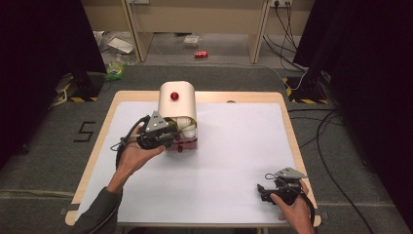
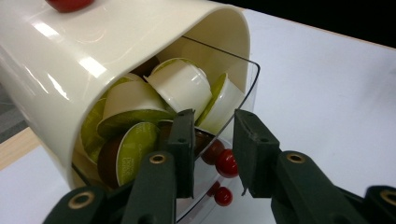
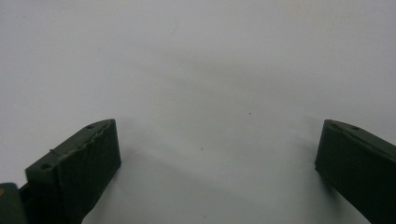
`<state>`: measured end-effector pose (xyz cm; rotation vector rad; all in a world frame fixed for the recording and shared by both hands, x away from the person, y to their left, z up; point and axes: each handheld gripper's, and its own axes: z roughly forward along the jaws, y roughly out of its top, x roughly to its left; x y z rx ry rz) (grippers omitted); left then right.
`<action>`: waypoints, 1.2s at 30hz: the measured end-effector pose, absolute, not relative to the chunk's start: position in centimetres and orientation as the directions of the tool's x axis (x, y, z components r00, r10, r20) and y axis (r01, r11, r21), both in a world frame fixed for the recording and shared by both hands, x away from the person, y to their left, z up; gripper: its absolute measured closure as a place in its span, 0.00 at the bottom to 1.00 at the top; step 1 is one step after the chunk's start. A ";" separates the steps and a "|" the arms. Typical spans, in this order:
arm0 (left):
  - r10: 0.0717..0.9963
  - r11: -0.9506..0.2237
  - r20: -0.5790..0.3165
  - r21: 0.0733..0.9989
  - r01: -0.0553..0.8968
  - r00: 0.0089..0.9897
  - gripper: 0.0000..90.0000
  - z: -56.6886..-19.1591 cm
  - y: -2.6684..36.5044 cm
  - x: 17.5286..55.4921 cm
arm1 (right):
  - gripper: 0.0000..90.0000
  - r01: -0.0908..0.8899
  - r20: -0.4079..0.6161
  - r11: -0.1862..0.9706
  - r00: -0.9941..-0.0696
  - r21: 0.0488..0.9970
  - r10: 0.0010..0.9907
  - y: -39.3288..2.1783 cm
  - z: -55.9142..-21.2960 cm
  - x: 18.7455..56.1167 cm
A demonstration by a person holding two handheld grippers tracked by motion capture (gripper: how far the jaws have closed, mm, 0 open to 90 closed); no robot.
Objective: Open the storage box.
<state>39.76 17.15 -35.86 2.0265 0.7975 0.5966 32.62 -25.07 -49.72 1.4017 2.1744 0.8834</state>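
1. The left gripper (image 2: 212, 140) has its jaws a narrow gap apart, holding nothing. Its tips sit at the open front of a cream dispenser (image 2: 116, 56), one jaw overlapping the clear drawer (image 2: 247, 88) that sticks out of it.
2. In the high view the left gripper (image 1: 168, 134) is held by the left hand (image 1: 134, 156) against the dispenser's (image 1: 178, 100) front left side, its grey three-cornered plate on top.
3. Between and just past the jaws hangs a small red knob (image 2: 227, 163); a second red knob (image 2: 223, 196) lies lower, near the drawer's front edge.
4. The drawer is packed with coffee capsules (image 2: 180, 86), cream bodies with green lids, some brown ones low down, tumbled at varied angles.
5. A red button (image 1: 174, 96) sits on the dispenser's rounded top.
6. The right gripper (image 3: 217, 154) has its jaws spread wide, nothing between them, just above the bare white mat (image 3: 210, 70).
7. In the high view the right gripper (image 1: 272, 187) rests in the right hand (image 1: 294, 207) near the table's (image 1: 204, 96) front right corner, well apart from the dispenser.
8. The white mat (image 1: 234, 161) covers most of the wooden table, which stands on grey carpet (image 1: 44, 146).
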 end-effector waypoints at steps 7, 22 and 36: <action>0.711 -0.432 0.112 0.849 0.305 0.694 0.76 -35.5 17.3 39.0 | 0.01 0.654 0.002 0.295 -0.414 0.696 0.910 -25.1 -49.7 32.6; 0.689 -0.443 0.116 0.849 0.289 0.715 0.77 -35.8 17.3 37.3 | 0.01 0.655 0.001 0.297 -0.414 0.695 0.910 -25.1 -49.7 32.6; 0.679 -0.447 0.114 0.848 0.285 0.726 0.79 -36.0 17.6 36.2 | 0.01 0.656 0.003 0.296 -0.413 0.694 0.911 -25.1 -49.7 32.6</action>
